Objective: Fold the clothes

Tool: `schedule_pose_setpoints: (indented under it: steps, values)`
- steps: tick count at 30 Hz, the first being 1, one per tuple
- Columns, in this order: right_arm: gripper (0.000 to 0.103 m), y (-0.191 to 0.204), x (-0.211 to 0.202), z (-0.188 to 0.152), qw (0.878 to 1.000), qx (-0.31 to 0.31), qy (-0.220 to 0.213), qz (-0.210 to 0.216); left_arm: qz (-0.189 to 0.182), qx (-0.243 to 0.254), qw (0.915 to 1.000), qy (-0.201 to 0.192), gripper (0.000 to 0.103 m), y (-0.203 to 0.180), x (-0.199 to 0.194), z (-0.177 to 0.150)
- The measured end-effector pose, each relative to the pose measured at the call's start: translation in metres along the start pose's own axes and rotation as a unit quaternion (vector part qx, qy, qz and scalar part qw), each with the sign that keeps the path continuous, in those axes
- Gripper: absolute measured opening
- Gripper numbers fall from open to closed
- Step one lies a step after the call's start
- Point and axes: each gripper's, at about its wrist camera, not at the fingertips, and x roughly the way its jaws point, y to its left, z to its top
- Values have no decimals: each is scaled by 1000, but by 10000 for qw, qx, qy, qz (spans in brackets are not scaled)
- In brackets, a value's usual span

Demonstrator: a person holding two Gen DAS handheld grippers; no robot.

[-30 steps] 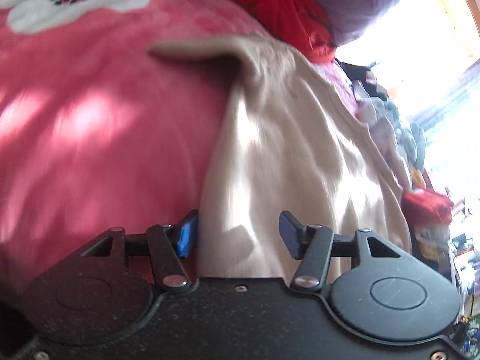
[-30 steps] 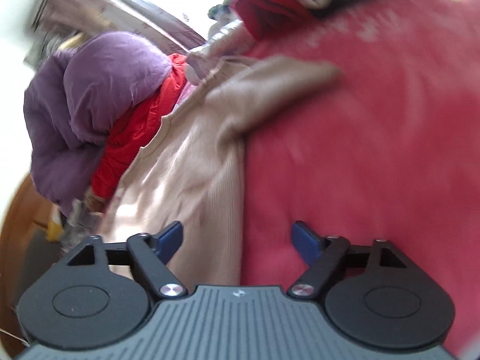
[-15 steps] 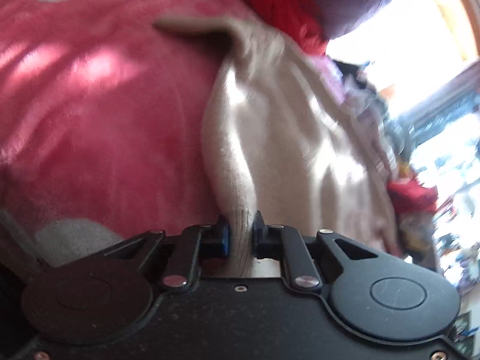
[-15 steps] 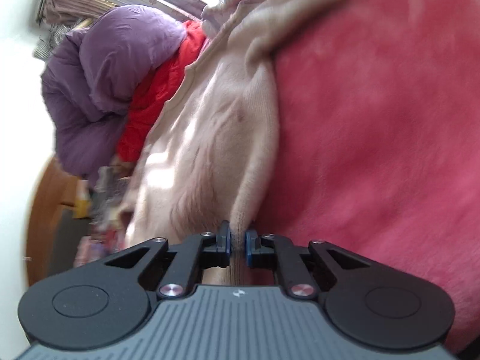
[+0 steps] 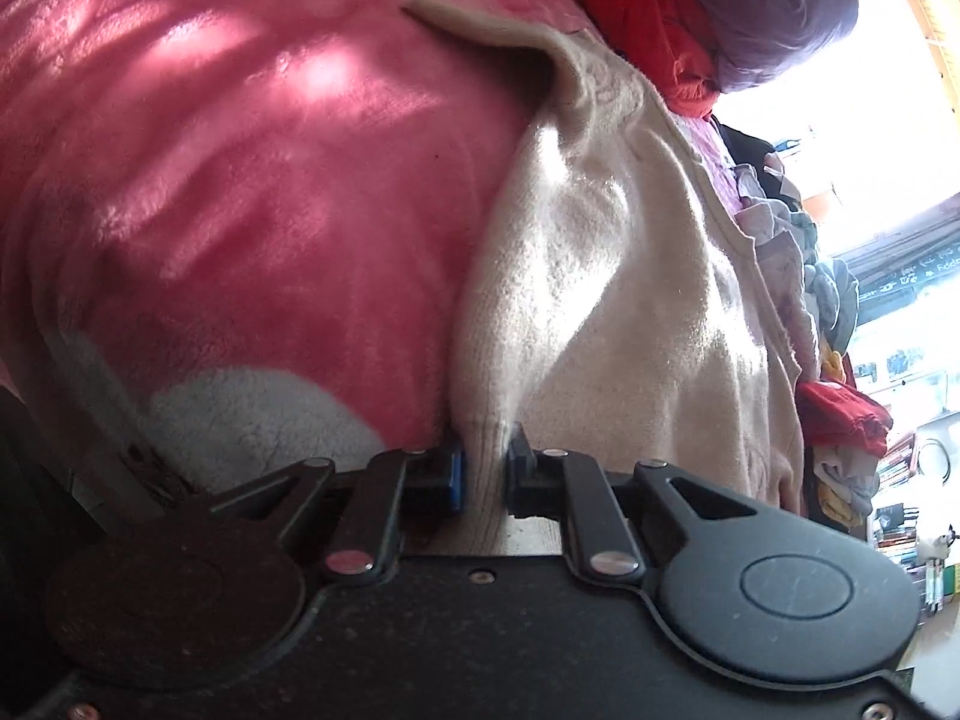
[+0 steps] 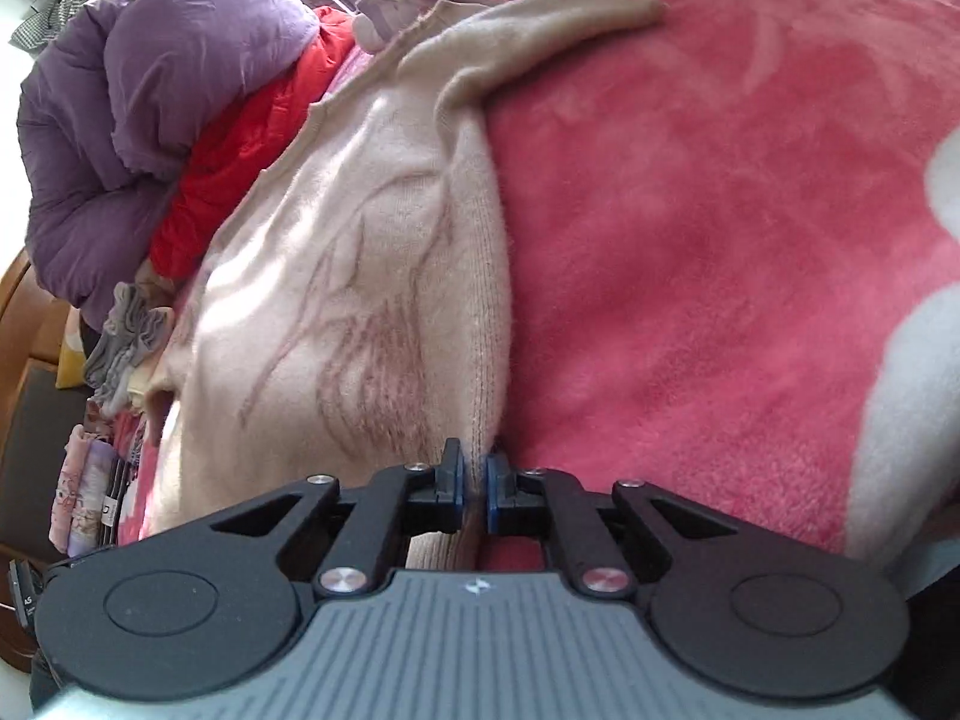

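Observation:
A beige knit sweater (image 5: 606, 276) lies spread on a pink fleece blanket (image 5: 240, 180). Its sleeve (image 5: 480, 30) stretches away across the blanket. My left gripper (image 5: 485, 468) is shut on the sweater's near hem corner, cloth pinched between the blue pads. In the right wrist view the same sweater (image 6: 360, 252) lies left of centre, its sleeve (image 6: 540, 30) pointing up right. My right gripper (image 6: 475, 480) is shut on the sweater's side-seam edge at the hem, over the blanket (image 6: 720, 240).
A purple puffy jacket (image 6: 150, 120) and a red garment (image 6: 252, 138) are heaped beyond the sweater; both also show in the left wrist view, jacket (image 5: 768, 6) and red garment (image 5: 648, 12). More loose clothes (image 5: 804, 276) lie along the bed's far edge by a bright window.
Both grippers were open a second ago with the sweater's hem between their fingers. They closed on the hem half a second ago and still hold it, lifted slightly.

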Motion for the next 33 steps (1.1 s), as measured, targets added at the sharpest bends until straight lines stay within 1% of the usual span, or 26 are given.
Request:
schedule_pose_setpoints:
  steps: [2,4,5,6,7,8,9,10,11,13,14,15,16,18,20,23,25,27,28,29,30,32,33]
  values:
    - [9,-1,-2,2,10000,63,-12,6,3,30,10000,25,16,-1,-2,2]
    - [13,-2,-5,3,9999,138,-63,17,-21,87,10000,-2,18,-3,-4,5]
    - [18,-8,-4,1,9993,300,-169,141,-25,87,9999,-88,19,-5,-6,7]
    - [21,-18,-12,0,9976,500,-369,293,-29,89,9998,-174,23,-7,-8,8]
    - [23,-23,-19,4,9948,672,-602,471,-32,106,9996,-266,30,-7,-10,10]
    - [32,-28,-26,8,9909,839,-835,640,-58,105,9992,-385,34,-7,-14,12]
    - [44,-32,-32,14,9873,942,-1084,676,-130,95,9987,-478,47,-7,-15,14]
    - [48,-37,-34,21,9845,1011,-1250,707,-219,77,9982,-544,52,-6,-16,17]
    - [52,-43,-35,29,9812,1091,-1410,744,-271,41,9978,-596,52,-7,-15,21]
    - [52,-59,-25,46,9700,1550,-1584,995,-280,66,9970,-714,53,-7,-12,31]
    - [54,-66,-21,55,9636,1769,-1670,1111,-261,106,9963,-812,54,-9,-10,37]
    - [58,-71,-15,63,9602,1863,-1764,1100,-221,111,9956,-899,54,-8,-10,43]
    - [59,-75,-10,72,9568,1953,-1859,1084,-184,116,9949,-984,54,-7,-10,49]
    - [60,-81,5,88,9546,2017,-1987,924,-201,127,9938,-1087,56,-7,-3,63]
    - [58,-88,24,102,9509,2188,-1980,934,-201,116,9935,-1116,56,-6,5,75]
    - [59,-91,38,117,9444,2186,-2171,1152,-260,17,9938,-1082,56,-6,22,92]
    - [60,-89,48,128,9444,2123,-2232,1150,-283,6,9937,-1087,57,-8,33,100]
    - [59,-85,58,138,9455,1988,-2317,1133,-296,26,9935,-1099,59,-12,42,108]
    - [51,-81,60,142,9464,1798,-2395,1206,-300,19,9935,-1097,59,-12,47,112]
    - [6,-77,61,145,9470,1605,-2479,1268,-308,-14,9934,-1105,59,-12,51,116]
    - [9,-69,54,149,9472,1366,-2656,1169,-335,-81,9931,-1120,59,-10,53,119]
    - [9,-53,37,158,9470,769,-2985,904,-416,-257,9925,-1117,59,-6,56,122]
    - [9,-55,45,165,9588,592,-2748,415,-432,-291,9925,-1107,59,-5,56,123]
